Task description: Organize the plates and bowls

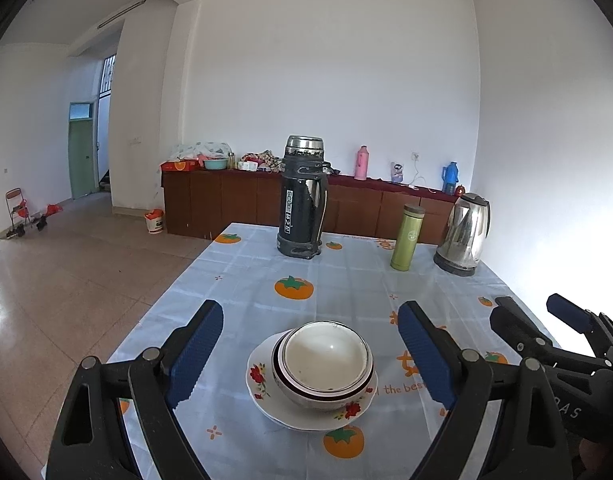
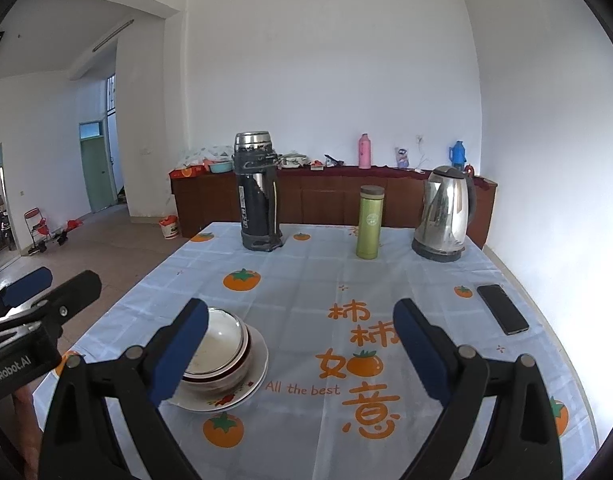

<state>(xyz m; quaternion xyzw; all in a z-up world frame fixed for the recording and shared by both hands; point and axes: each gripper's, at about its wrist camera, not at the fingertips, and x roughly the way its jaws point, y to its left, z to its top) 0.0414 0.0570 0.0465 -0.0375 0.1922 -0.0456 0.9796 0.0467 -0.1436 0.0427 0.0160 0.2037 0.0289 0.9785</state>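
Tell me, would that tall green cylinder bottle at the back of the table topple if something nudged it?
Probably, if nudged high. The tall green cylinder bottle stands upright on a narrow base, so a push near its brown cap would likely tip it. Once down, its round body would probably roll across the smooth persimmon-print tablecloth.

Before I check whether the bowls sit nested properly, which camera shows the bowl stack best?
The left wrist view: the bowl stack sits centred and unobstructed on the flowered plate between the open left gripper fingers. In the right wrist view, the right gripper finger covers the stack's near side.
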